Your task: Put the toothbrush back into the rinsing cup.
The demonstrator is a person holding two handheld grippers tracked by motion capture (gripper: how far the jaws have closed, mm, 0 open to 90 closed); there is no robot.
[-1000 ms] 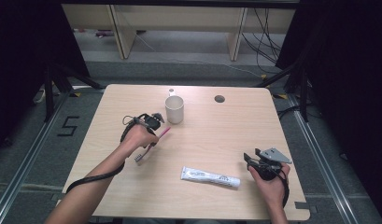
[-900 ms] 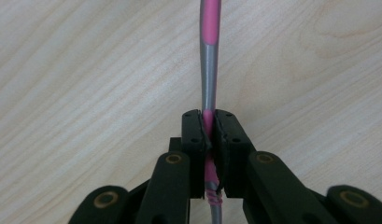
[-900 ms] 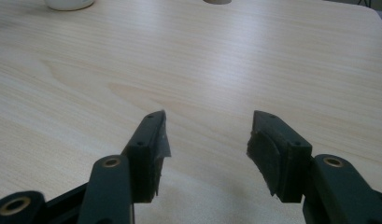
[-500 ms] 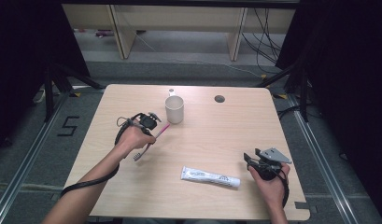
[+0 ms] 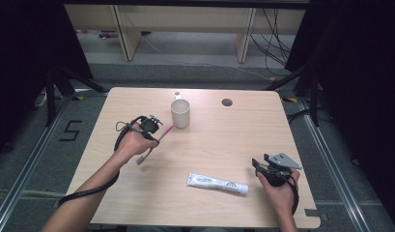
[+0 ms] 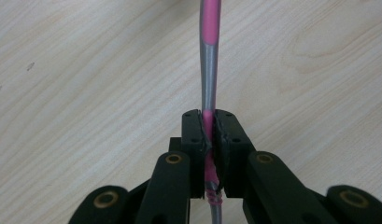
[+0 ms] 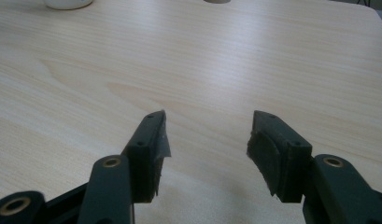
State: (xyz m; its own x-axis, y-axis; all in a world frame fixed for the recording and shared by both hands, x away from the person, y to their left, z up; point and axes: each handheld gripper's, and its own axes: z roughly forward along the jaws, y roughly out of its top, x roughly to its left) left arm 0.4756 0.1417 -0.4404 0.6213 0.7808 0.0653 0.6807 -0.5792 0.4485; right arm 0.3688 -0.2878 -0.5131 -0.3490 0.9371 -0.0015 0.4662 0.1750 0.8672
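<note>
My left gripper (image 5: pixel 155 137) is shut on a pink and grey toothbrush (image 5: pixel 164 132) near the table's left middle. Its pink end points toward a white mug (image 5: pixel 180 113) a short way off, and the brush head lies by the person's wrist. In the left gripper view the jaws (image 6: pixel 208 122) clamp the toothbrush handle (image 6: pixel 209 70), which runs straight ahead over the wood. A white toothpaste tube (image 5: pixel 217 182) lies flat at the front middle. My right gripper (image 5: pixel 258 164) rests just right of the tube, open, and nothing sits in the gap of this right gripper (image 7: pixel 207 135).
The light wooden table (image 5: pixel 243 140) has a round cable hole (image 5: pixel 227 102) at the far middle right. The mug's base (image 7: pixel 67 3) shows far ahead of the right jaws. Dark floor, frame legs and cables surround the table.
The left hand has shifted slightly left and away with the toothbrush, whose pink end now lies a little closer to the mug. The right hand has stayed put.
</note>
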